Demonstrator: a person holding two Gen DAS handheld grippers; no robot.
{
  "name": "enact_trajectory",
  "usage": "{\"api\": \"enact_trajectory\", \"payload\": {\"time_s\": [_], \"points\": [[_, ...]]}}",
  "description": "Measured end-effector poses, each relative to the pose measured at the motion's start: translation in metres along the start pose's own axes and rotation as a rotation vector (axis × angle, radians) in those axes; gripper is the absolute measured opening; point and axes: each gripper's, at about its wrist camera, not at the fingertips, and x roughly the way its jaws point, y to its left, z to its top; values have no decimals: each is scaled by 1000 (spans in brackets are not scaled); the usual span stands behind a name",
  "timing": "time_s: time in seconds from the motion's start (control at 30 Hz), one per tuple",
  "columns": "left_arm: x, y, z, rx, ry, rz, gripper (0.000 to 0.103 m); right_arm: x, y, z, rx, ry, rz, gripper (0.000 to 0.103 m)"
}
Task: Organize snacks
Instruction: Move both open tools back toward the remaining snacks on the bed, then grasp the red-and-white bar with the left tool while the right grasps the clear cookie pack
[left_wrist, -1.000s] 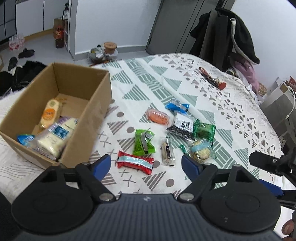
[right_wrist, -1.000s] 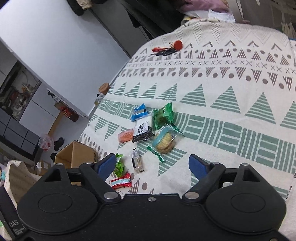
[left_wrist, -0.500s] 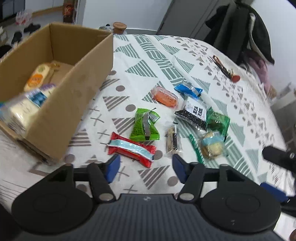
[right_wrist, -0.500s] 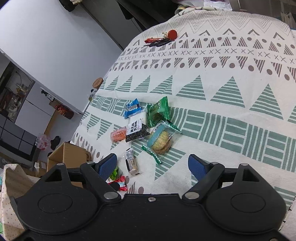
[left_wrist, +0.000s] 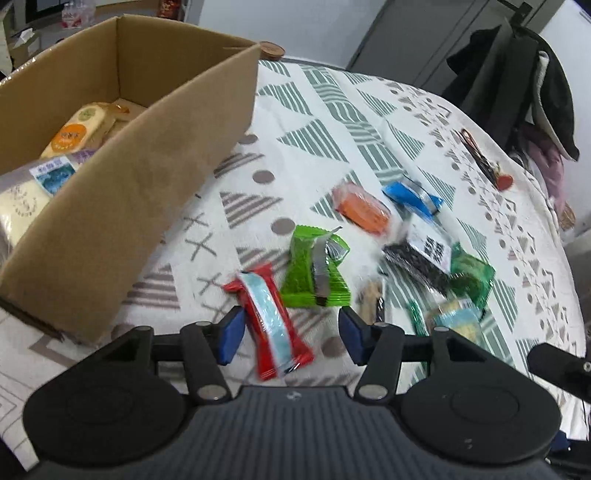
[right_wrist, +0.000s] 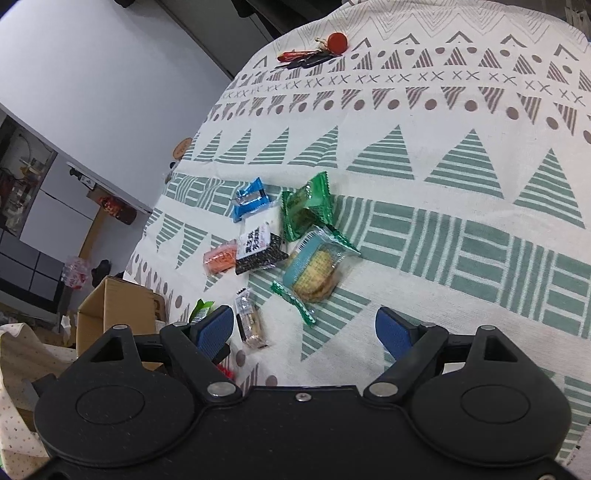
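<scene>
Far left of your left gripper (left_wrist: 291, 334) stands the cardboard box (left_wrist: 147, 177), several packets already inside. Your left fingers are spread — the red snack bar (left_wrist: 271, 321) lies on the patterned cloth (left_wrist: 325, 122) between the two blue pads, neither pad clearly touching it. Just ahead of the right-hand pad sits the light green packet (left_wrist: 316, 269); further ahead and right, the orange packet (left_wrist: 364, 210) and blue packet (left_wrist: 412, 195). Your right gripper (right_wrist: 304, 330) is also open and empty — the cracker pack (right_wrist: 314, 271) lies just ahead between its fingers, the dark green packet (right_wrist: 304, 210) beyond it.
</scene>
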Motion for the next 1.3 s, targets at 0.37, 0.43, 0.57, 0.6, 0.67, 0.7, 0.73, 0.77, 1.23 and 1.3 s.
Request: {"api": "enact_trajectory", "payload": {"time_s": [0.37, 0.43, 0.57, 0.6, 0.67, 0.7, 0.73, 0.77, 1.23, 1.3], "points": [[2, -14, 8, 77, 26, 112, 19, 23, 12, 8, 19, -10, -43, 84], [-3, -18, 10, 91, 19, 89, 18, 27, 14, 10, 21, -18, -55, 84], [-5, -22, 14, 95, 24, 36, 18, 37, 14, 12, 38, -17, -84, 83], [-6, -24, 16, 98, 22, 26, 18, 39, 14, 13, 40, -16, -94, 82], [-6, -28, 19, 105, 24, 4, 18, 45, 13, 14, 51, -17, -109, 81], [-6, -29, 22, 110, 28, -10, 18, 47, 13, 15, 56, -15, -117, 81], [-6, -30, 24, 115, 31, -20, 18, 52, 14, 16, 58, -11, -129, 81], [-5, -31, 27, 119, 34, -29, 18, 55, 15, 16, 58, -7, -136, 80], [3, -35, 66, 166, 27, -55, 19, 94, 31, 26, -40, -19, -314, 76], [4, -33, 65, 162, 26, -45, 19, 95, 35, 23, -80, -18, -344, 70]]}}
